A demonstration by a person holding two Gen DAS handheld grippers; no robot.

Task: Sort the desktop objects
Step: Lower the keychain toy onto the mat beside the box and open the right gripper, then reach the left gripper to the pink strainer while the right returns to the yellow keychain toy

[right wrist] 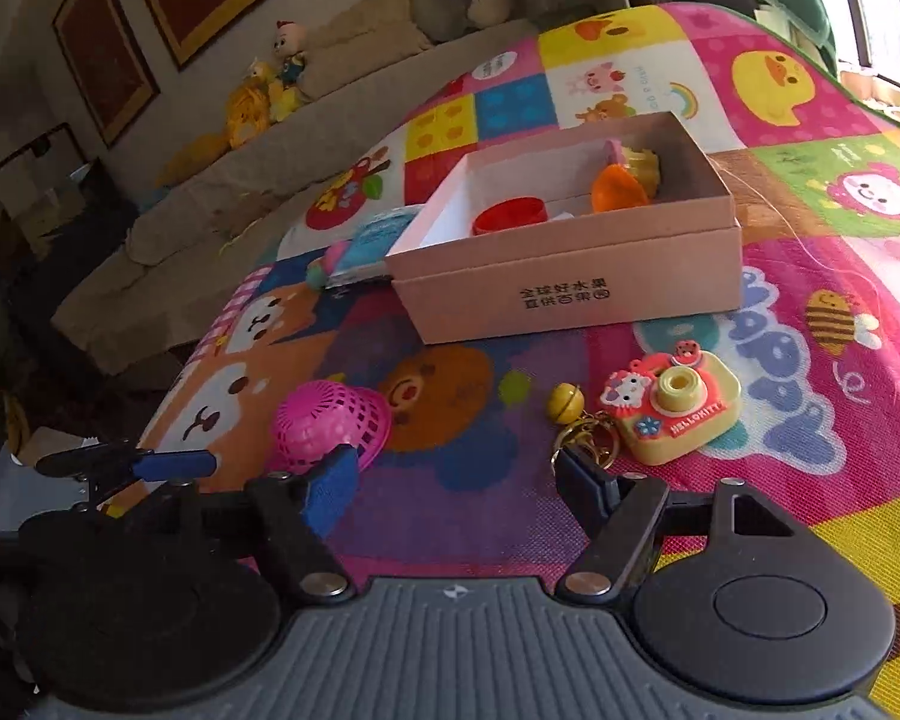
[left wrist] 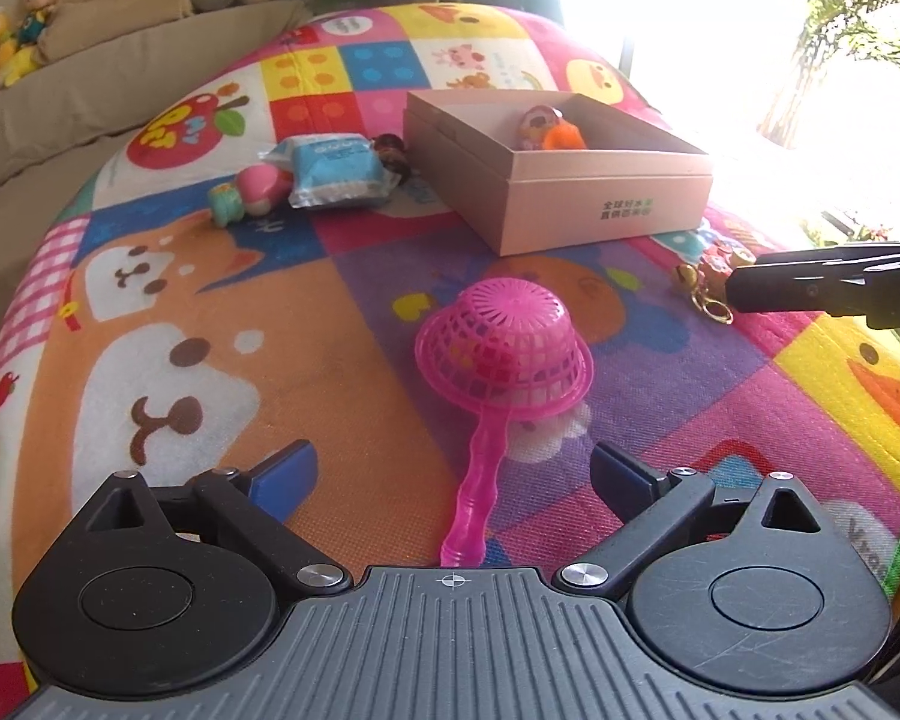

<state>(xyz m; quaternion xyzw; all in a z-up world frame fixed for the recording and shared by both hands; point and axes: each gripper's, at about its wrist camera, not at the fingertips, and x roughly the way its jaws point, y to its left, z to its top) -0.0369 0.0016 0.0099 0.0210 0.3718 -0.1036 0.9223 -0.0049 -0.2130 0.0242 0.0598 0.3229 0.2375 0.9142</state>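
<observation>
- Left hand-held gripper point(left wrist: 453, 477): nearest element of the left wrist view; jaws spread wide and holding nothing, with the handle end of the pink strainer lying between the blue-padded fingers point(left wrist: 285, 471).
- Right hand-held gripper point(right wrist: 456, 483): jaws spread wide and holding nothing, hovering just short of the keyring.
- Pink toy strainer point(left wrist: 504, 354): lies bowl-down on the patterned play mat point(left wrist: 210, 312) covering the tabletop, handle pointing back toward the left hand-held gripper.
- Hello Kitty toy camera point(right wrist: 669, 405): yellow and pink, rests on the mat just ahead and right of the right hand-held gripper; a gold bell point(right wrist: 564, 402) and gold keyring point(right wrist: 588, 438) lie beside it on its left.
- Pink cardboard box point(left wrist: 561, 171): open-topped, stands beyond the strainer and camera; it contains a red cup point(right wrist: 510, 216), an orange piece point(right wrist: 621, 186) and a yellow cupcake toy point(right wrist: 642, 162).
- Blue-and-white packet point(left wrist: 336, 171): lies on the mat left of the box, with a small pink-and-green toy figure point(left wrist: 249, 192) touching its left side.
- Beige sofa point(left wrist: 90, 90): farthest element, beyond the tabletop, carrying plush toys point(left wrist: 18, 30).
</observation>
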